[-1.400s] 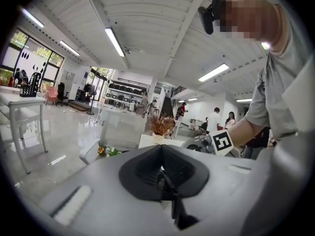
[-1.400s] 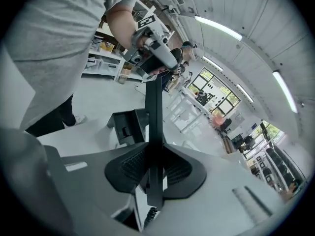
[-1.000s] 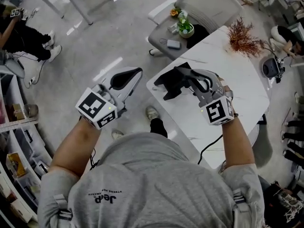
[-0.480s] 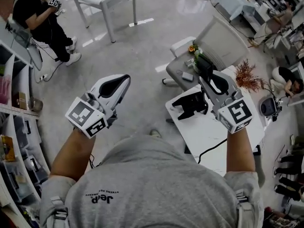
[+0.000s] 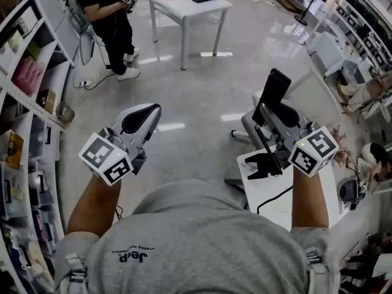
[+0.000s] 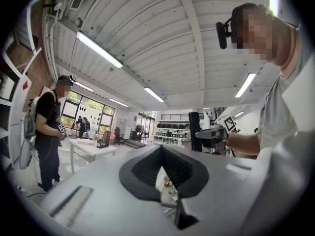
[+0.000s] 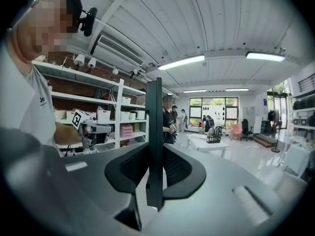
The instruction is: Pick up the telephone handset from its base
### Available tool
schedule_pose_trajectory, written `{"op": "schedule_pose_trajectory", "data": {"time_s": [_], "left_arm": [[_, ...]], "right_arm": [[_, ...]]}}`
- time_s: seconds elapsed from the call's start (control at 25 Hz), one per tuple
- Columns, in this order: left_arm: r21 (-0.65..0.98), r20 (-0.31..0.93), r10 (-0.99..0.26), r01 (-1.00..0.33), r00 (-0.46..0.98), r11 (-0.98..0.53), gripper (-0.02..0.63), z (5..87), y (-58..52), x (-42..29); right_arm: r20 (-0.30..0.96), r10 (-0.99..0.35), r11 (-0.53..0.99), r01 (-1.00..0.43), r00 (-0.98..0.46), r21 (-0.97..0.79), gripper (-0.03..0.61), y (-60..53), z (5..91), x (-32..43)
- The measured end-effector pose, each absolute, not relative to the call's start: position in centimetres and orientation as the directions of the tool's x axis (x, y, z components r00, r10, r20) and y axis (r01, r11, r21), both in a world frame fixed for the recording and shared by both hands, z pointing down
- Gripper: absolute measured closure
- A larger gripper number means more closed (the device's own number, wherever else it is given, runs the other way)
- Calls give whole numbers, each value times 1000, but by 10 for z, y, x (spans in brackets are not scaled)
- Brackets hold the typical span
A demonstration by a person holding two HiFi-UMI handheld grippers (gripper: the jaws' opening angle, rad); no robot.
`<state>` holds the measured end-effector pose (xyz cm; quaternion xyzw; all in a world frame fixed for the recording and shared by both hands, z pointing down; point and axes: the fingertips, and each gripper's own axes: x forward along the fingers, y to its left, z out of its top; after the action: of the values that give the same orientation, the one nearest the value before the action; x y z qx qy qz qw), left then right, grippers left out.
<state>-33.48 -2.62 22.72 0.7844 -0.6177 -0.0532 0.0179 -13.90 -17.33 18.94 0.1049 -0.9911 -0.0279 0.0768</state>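
Observation:
My right gripper (image 5: pixel 274 110) is shut on the black telephone handset (image 5: pixel 273 90), holding it upright in the air above the floor. In the right gripper view the handset (image 7: pixel 154 132) is a thin dark slab clamped between the pads. A black cord (image 5: pixel 263 144) runs down from it to the black base (image 5: pixel 264 165) on the white table (image 5: pixel 278 208). My left gripper (image 5: pixel 146 113) hangs level at the left, shut and empty; in the left gripper view its pads (image 6: pixel 147 168) meet with nothing between them.
A grey chair (image 5: pixel 318 106) stands beyond the white table. Shelves (image 5: pixel 24 84) line the left wall. A person in black (image 5: pixel 110 11) stands by another white table (image 5: pixel 187 8) at the back. A dried plant (image 5: pixel 340 152) is at the right.
Both grippers have risen and swung forward. The handset has gone up with the right gripper, away from the base, which stays on the table.

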Motion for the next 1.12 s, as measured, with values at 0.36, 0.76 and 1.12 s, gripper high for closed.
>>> {"op": "schedule_pose_trajectory", "data": {"time_s": [0.36,0.76,1.12], "left_arm": [[123,-45,-999,-992,8,-14,561,235,45,-396],[182,-43,-997,-982,-62,54,561,241,66,-416],[190,-44,-999,-982,-23,14,561,242,56,-409]], "right_arm": [[164,-37,993,-55,-986,-108,502,-155,223,-214],[178,32,989,6,-984,-148,502,-143,249,-245],[172,21,990,-4,-985,-143,502,-144,249,-242]]}}
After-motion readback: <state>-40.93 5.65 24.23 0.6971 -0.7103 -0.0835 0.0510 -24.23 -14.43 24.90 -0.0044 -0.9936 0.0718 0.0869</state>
